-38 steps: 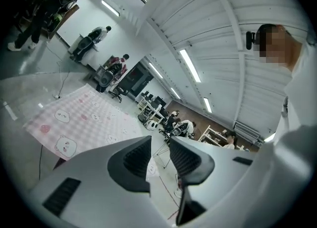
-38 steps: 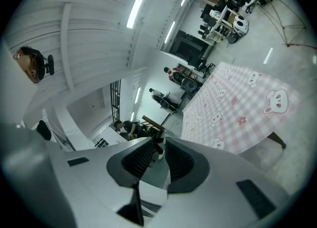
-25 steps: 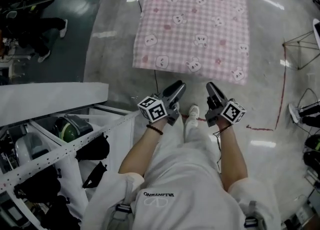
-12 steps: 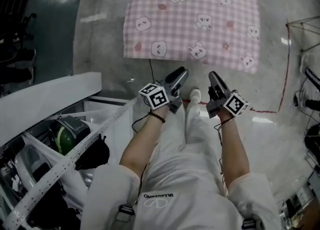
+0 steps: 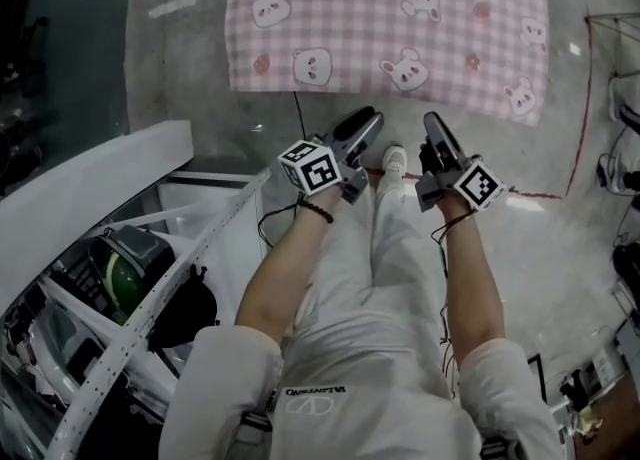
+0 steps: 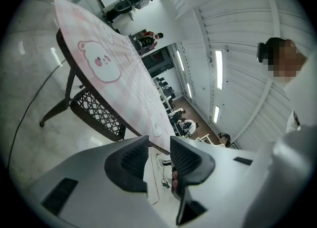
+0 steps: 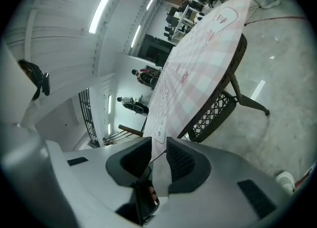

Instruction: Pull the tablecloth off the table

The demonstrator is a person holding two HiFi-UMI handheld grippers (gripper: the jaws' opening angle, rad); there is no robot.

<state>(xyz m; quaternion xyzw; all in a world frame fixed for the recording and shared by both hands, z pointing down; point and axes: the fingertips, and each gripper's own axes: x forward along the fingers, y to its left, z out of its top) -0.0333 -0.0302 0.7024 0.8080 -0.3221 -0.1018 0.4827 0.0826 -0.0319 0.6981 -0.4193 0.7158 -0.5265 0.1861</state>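
A pink checked tablecloth (image 5: 390, 18) with bear faces covers the table at the top of the head view. My left gripper (image 5: 362, 122) and right gripper (image 5: 435, 126) are held side by side just short of its near edge, touching nothing. In the left gripper view the tablecloth (image 6: 111, 58) lies flat over the dark lattice table frame (image 6: 94, 115), and the left gripper (image 6: 159, 145) stands open with nothing between its pads. The right gripper (image 7: 158, 145) is open too, with the tablecloth (image 7: 198, 58) and table frame (image 7: 218, 108) ahead of it.
A white shelf rack (image 5: 130, 248) holding helmets and bags stands close at my left. A black cable (image 5: 298, 118) runs under the table. A red tape line (image 5: 545, 194) marks the floor at right, near a wire stand (image 5: 612, 43). People stand far off (image 6: 148, 38).
The tablecloth's near edge has come closer to both grippers as I stepped toward the table. The grippers keep the same stance and spacing.
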